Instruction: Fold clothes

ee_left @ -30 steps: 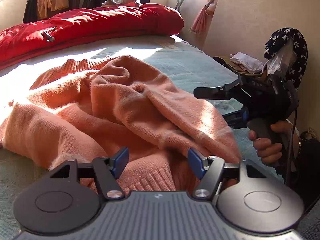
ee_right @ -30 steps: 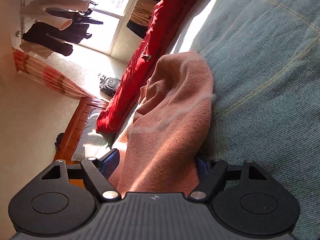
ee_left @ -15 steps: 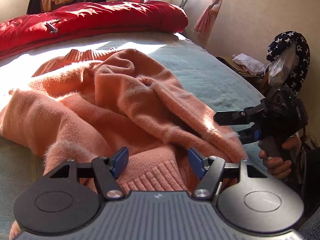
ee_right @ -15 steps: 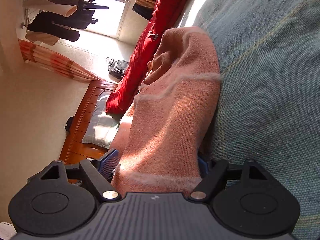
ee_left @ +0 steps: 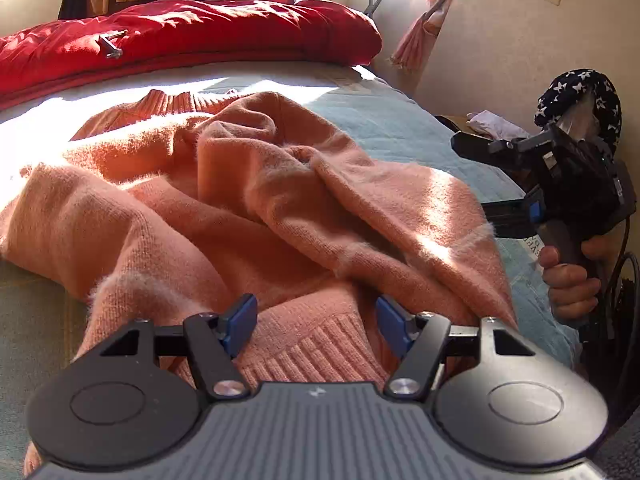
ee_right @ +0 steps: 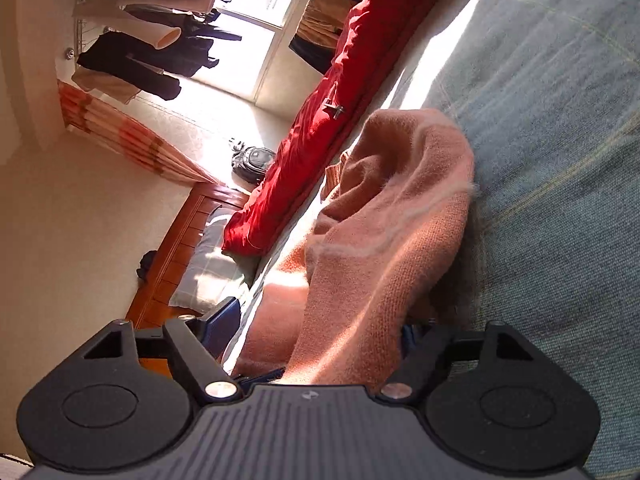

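A fuzzy orange sweater (ee_left: 248, 200) lies crumpled in loose heaps across the blue-green bed cover (ee_left: 400, 120), with its ribbed hem nearest the person and its collar toward the red duvet (ee_left: 180, 36) at the far side. It looks soft, thick and limp, light enough to lift by one edge but likely to sag and slide out of shape, so the firm ribbed hem and the side seams seem the best places to take hold. The left gripper (ee_left: 316, 324) stands wide apart over that hem, the knit lying between the blue pads (ee_left: 240, 316) without being pinched. The right gripper (ee_right: 320, 344) has a fold of the sweater's side running between its fingers; they sit wide, and whether they actually pinch the cloth I cannot tell. No basket or box is in sight.
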